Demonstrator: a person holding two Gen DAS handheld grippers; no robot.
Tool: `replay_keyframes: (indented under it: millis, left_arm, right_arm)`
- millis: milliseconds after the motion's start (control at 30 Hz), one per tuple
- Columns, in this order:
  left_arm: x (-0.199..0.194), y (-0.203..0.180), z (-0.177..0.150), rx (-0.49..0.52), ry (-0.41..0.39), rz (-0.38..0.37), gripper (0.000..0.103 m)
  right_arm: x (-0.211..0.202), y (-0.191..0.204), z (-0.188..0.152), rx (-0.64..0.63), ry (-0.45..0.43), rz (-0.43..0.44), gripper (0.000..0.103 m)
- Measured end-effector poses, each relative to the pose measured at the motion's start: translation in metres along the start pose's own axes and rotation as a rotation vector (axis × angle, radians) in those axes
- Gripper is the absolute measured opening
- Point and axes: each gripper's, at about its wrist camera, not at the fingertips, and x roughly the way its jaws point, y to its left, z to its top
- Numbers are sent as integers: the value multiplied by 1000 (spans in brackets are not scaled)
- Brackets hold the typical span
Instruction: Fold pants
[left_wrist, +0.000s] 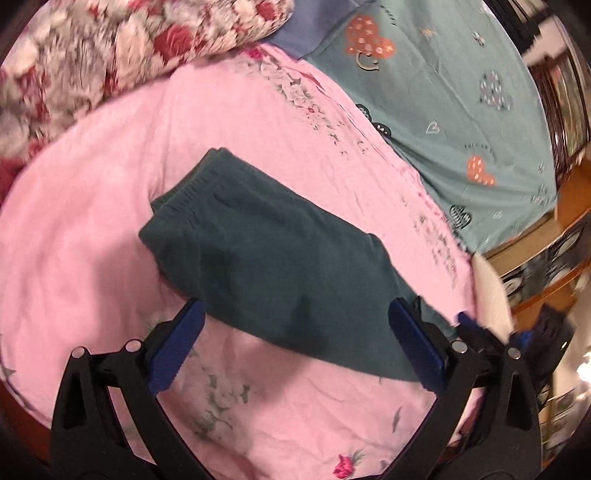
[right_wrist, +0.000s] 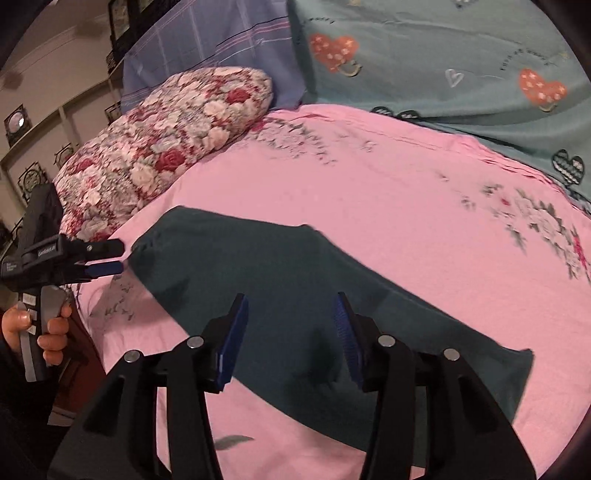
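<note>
Dark green pants (left_wrist: 273, 258) lie folded lengthwise on the pink bedsheet (left_wrist: 92, 229), elastic waistband at the far end. My left gripper (left_wrist: 295, 325) is open wide and empty, hovering just above the near end of the pants. In the right wrist view the pants (right_wrist: 295, 295) stretch from left to lower right. My right gripper (right_wrist: 291, 325) is open and empty over their middle. The left gripper (right_wrist: 107, 258) also shows there at the left end of the pants, held by a hand, its fingers apart.
A floral red-and-white pillow (right_wrist: 166, 144) lies at the far left of the bed. A teal heart-print blanket (right_wrist: 443, 66) and a blue striped sheet (right_wrist: 214, 48) lie beyond the pink sheet. Wooden furniture (left_wrist: 546, 266) stands beside the bed.
</note>
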Motion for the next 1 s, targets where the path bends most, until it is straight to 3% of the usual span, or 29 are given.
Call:
replay_keyframes:
  millis: [133,300,367,500,633,867,1000]
  left_arm:
    - [12,17,12,-86,-13,-54,101]
    - [19,42,35,-180,-27,-34,101]
    - [14,52,37,-215,-10,-70,101]
    - [-2,52,38,-211,-45,3,101]
    - [-4,51,42,-177,-30,-3,101]
    - [26,62,61,-275,21,-36,101]
    - [7,42,68,-214,-14,-60,88]
  right_arm:
    - [24,39,6,-89,45,31,49]
    - [37,43,2,-57,65,61,49]
    - [38,39,-1,-27,62,70,49]
    - [43,36,-6,5,74,85,49]
    - [53,42,-7,-8,95,97,49]
    - [63,65,-9,-76,120,137,47]
    - [62,68,-11,-81,114,133,47]
